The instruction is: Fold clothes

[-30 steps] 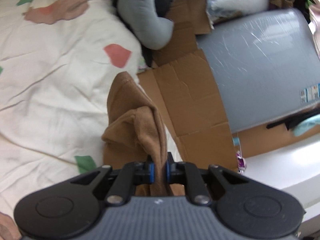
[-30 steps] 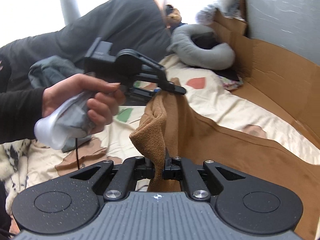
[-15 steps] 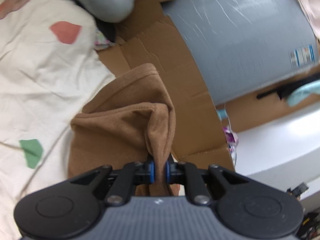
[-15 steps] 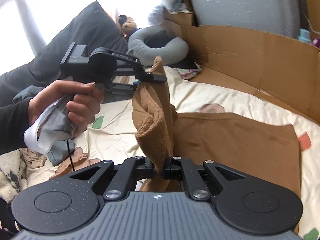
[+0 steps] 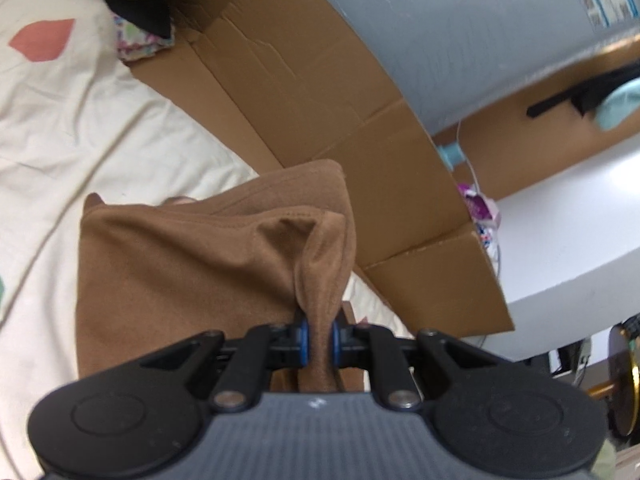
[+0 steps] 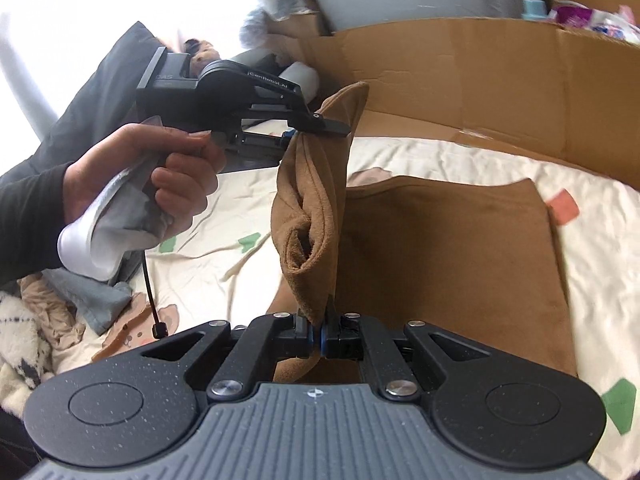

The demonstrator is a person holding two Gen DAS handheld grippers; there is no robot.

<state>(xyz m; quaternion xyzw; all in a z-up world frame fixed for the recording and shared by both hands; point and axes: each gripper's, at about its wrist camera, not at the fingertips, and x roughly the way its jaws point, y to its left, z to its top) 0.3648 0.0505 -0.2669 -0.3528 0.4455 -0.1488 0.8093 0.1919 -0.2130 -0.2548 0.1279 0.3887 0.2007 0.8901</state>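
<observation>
A brown fleece garment point(image 6: 448, 256) lies partly spread on the cream patterned bedsheet point(image 6: 472, 160), with one edge lifted between both grippers. My left gripper point(image 5: 319, 338) is shut on a bunched fold of the brown garment point(image 5: 192, 264). In the right wrist view that same left gripper point(image 6: 316, 126) shows held by a hand point(image 6: 160, 176), pinching the raised edge. My right gripper point(image 6: 320, 336) is shut on the other end of the lifted edge, which sags in a rolled fold between the two.
A cardboard wall point(image 5: 320, 100) borders the bed point(image 5: 80, 128), with a grey wrapped panel point(image 5: 460, 28) behind it. A grey neck pillow point(image 6: 296, 72) and dark bedding point(image 6: 100, 92) lie at the head end. Crumpled clothes point(image 6: 36, 320) sit at the lower left.
Both grippers have swept sideways across the bed carrying the lifted brown edge over the spread part of the garment. More of the garment now lies flat on the right.
</observation>
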